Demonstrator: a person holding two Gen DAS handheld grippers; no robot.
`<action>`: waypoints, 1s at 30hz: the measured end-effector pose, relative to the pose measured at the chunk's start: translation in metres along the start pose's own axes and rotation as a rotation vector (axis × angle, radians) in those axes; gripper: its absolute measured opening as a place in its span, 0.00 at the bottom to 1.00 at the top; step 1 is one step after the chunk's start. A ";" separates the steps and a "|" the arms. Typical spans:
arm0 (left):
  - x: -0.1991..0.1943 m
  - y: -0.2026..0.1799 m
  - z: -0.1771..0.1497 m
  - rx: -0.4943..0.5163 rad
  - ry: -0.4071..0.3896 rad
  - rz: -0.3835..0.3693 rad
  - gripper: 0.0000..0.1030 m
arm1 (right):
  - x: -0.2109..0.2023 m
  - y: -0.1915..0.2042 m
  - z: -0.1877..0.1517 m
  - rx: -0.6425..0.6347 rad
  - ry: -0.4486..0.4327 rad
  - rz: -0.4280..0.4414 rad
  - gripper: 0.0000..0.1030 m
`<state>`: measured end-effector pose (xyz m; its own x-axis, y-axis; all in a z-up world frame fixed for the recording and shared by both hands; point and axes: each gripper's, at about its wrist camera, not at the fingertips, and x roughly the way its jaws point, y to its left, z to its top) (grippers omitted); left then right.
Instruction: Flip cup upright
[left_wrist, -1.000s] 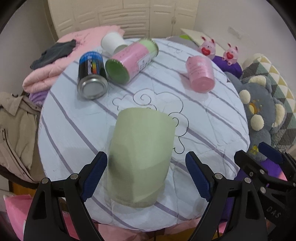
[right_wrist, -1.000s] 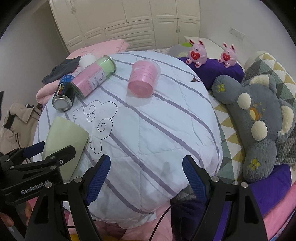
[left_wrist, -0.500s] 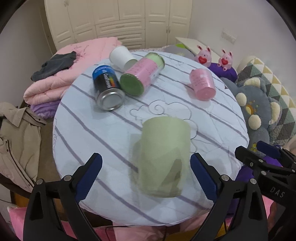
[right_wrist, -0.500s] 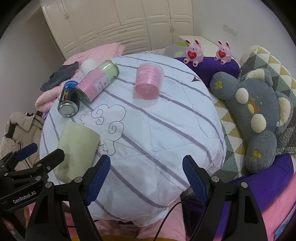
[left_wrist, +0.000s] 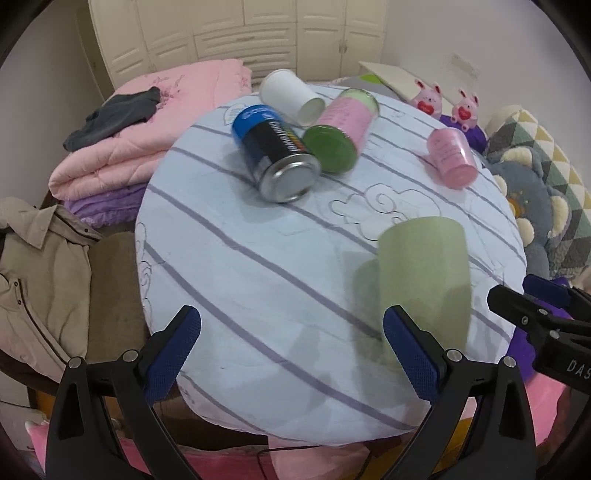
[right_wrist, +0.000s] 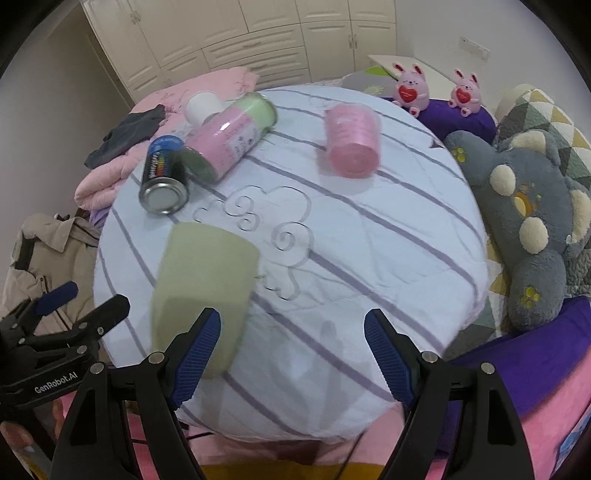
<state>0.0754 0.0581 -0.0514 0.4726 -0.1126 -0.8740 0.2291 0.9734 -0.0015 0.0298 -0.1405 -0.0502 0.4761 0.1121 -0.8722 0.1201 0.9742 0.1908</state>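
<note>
Both my tongs are spread wide and grasp nothing: left tongs (left_wrist: 291, 349), right tongs (right_wrist: 291, 349). I judge the green cup (left_wrist: 424, 284), lower right in the left view, needs a grip round its wall, then a turn. Only the right view shows the grey bear (right_wrist: 532, 236) whole.

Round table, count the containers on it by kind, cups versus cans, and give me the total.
Cups: 3 (green cup, pink cup, white cup)
Cans: 2 (black and blue can, pink and green can)
Total: 5
</note>
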 end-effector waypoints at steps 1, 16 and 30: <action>0.001 0.003 0.000 0.002 0.001 0.005 0.98 | 0.001 0.003 0.001 0.001 0.002 0.007 0.79; 0.034 0.038 0.017 -0.002 0.071 -0.006 0.98 | 0.044 0.056 0.032 0.011 0.106 0.154 0.79; 0.068 0.066 0.015 -0.051 0.170 -0.007 0.98 | 0.095 0.082 0.047 0.038 0.253 0.232 0.83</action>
<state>0.1355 0.1112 -0.1035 0.3195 -0.0882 -0.9435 0.1867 0.9820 -0.0286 0.1263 -0.0596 -0.0963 0.2644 0.3790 -0.8868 0.0688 0.9098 0.4093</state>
